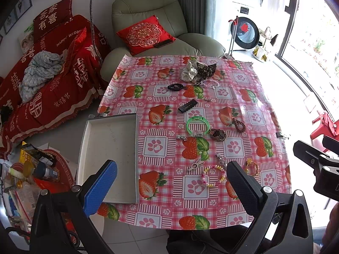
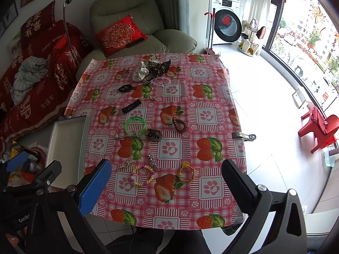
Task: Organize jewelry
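Observation:
Jewelry and hair pieces lie scattered on a strawberry-print tablecloth. A pastel bead bracelet, a yellow bracelet, a green bangle, a brown coil tie, a black clip and scrunchies are apart from each other. A shallow white tray sits empty at the table's left edge. My left gripper is open above the near edge, between tray and bead bracelet. My right gripper is open above the near bracelets, holding nothing.
A green armchair with a red cushion stands behind the table. A red-covered sofa is at the left. Cluttered items sit low at the left. A washer and red chairs stand right.

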